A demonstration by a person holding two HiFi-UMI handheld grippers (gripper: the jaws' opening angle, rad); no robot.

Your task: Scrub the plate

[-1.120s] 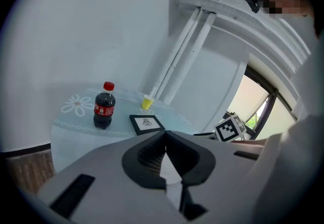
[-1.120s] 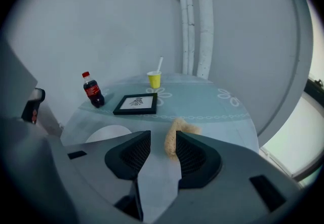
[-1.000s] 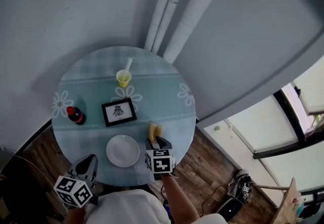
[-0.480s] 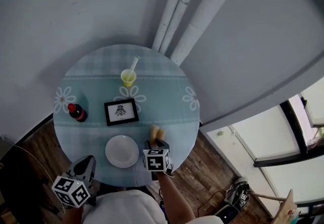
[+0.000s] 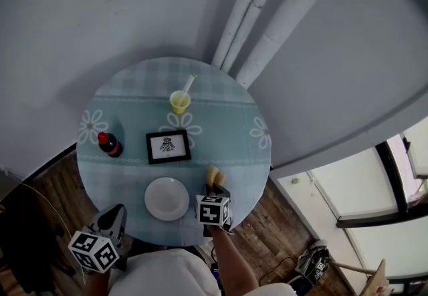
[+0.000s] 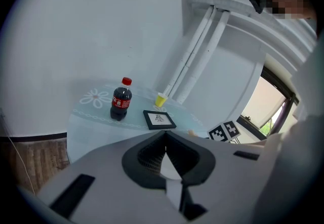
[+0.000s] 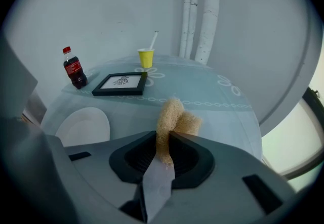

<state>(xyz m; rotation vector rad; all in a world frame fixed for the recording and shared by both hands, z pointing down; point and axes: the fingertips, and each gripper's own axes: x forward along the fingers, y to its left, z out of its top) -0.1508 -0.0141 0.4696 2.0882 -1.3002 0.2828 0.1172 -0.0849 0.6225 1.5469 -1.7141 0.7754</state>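
Pinching the tan fibrous scrub pad, the right gripper had just been closing its jaws on it, probably to carry it to the round white plate just left, at lower centre. The left gripper hung at lower left, its jaws pressed together and empty.

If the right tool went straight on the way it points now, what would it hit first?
The right tool has just been closing on the sponge; pushed on, the sponge would likely press into the tablecloth, to the right of the plate.
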